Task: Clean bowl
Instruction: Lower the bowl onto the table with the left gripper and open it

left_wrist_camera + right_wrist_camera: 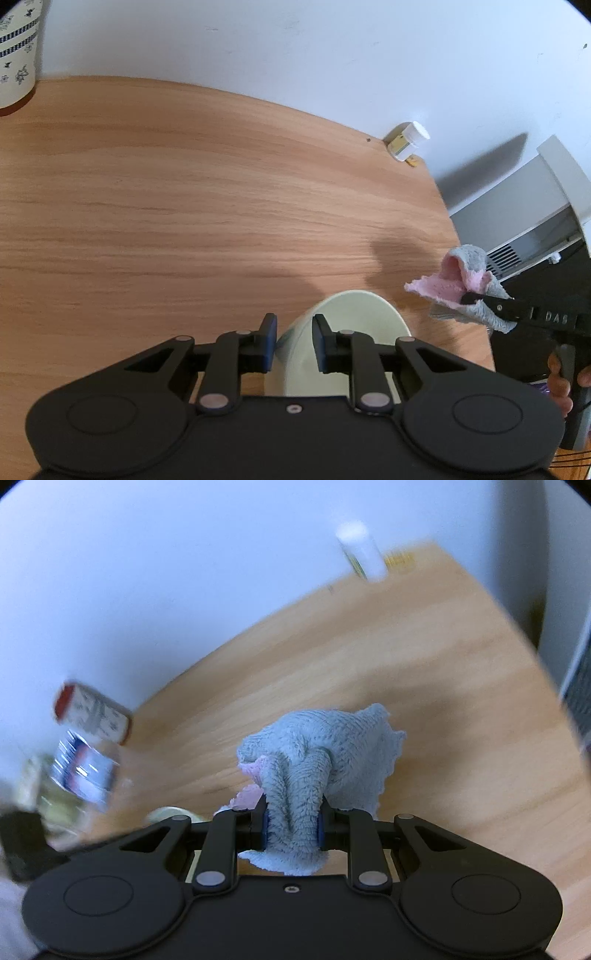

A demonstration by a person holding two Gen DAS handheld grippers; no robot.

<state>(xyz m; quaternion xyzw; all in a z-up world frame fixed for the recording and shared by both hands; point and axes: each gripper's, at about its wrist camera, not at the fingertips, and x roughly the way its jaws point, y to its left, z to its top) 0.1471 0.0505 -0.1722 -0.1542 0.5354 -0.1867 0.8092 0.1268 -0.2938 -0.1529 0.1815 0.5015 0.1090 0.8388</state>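
— At the bottom of the left wrist view, what is the left gripper (294,338) doing?
— Its two black fingers straddle the wall of a pale cream bowl (354,325), one pad outside it and one inside. Whether both pads actually press on the wall I cannot tell; there looks to be a sliver of gap at the inner pad.
— Where does the bowl sit?
— At about six o'clock, low in the frame, tipped so that its open mouth faces toward two o'clock, over the wooden table (184,192).
— Anything else around it?
— At three o'clock the right gripper (471,298) comes in from the edge, pinching a pink and grey cloth (454,280) just beside the bowl's rim, apart from it. A hand (559,384) wraps its handle at four o'clock. At ten o'clock stands a floral canister (16,55), and at one o'clock a small white-capped bottle (406,142) by the white wall (295,48).
— And the right wrist view?
— It is blurred. Dead centre, the right gripper (293,829) is clamped tight on the grey cloth (317,753), which bunches up between the blue pads, a little pink showing at its left. At eight o'clock a curve of cream rim, probably the bowl (168,813), peeks over the gripper body. The white-capped bottle (360,550) is at one o'clock, and smeared containers, unreadable, lie at nine o'clock.
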